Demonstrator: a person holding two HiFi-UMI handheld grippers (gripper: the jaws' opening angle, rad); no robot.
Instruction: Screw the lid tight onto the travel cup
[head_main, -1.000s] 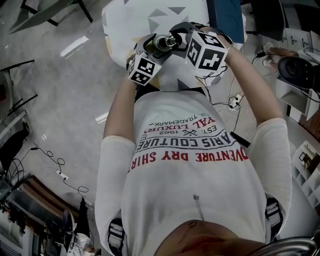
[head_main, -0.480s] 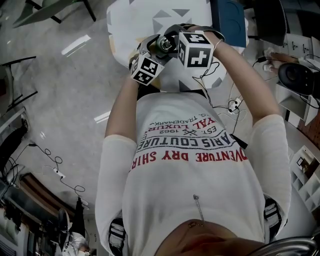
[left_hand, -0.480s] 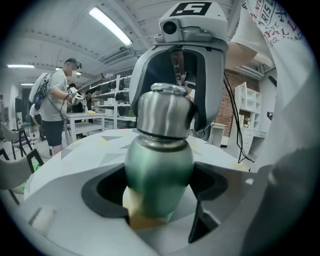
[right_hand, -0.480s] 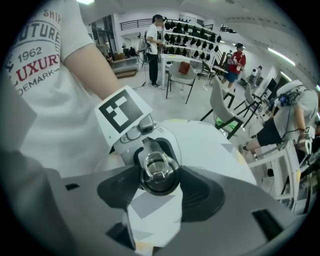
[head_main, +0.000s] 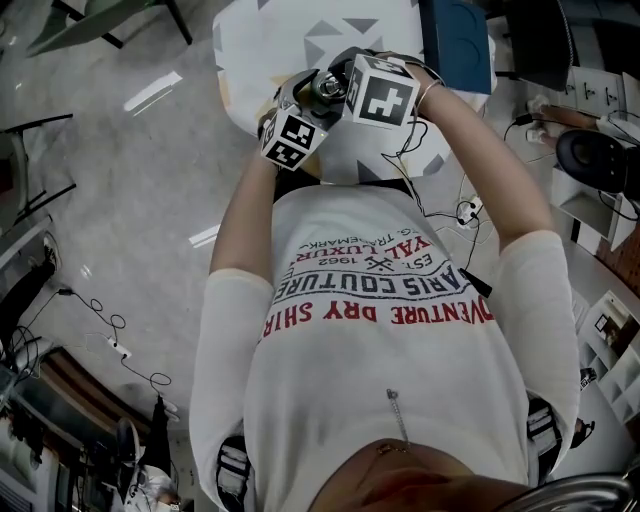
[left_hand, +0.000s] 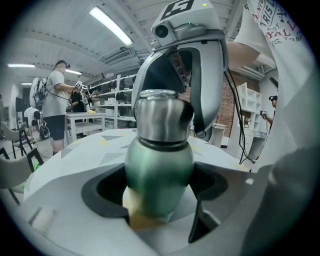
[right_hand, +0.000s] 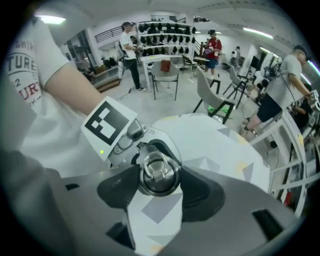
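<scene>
L tool (left_hand: 157, 200) is pinching the green cup (left_hand: 159, 165) round its body. R tool (right_hand: 160, 186) is clamped on the steel lid (right_hand: 159, 172) from above, w/ a pad on each side of it. Cup sits over the near part of the counter (head_main: 255, 45), in front of the person's chest; can't tell if its base rests there.

Risks, prob:
- Lid is smooth metal, so pads could slip instead of turning it.
- Cup could spin in L tool if that grip's weaker.
- If the 2 tools aren't in line, thread may bind & lid seats crooked.

Counter is white w/ grey triangles. Room is a big workshop: strip lights, shelves, chairs, other people standing about, cables on the grey floor (head_main: 120, 200).
</scene>
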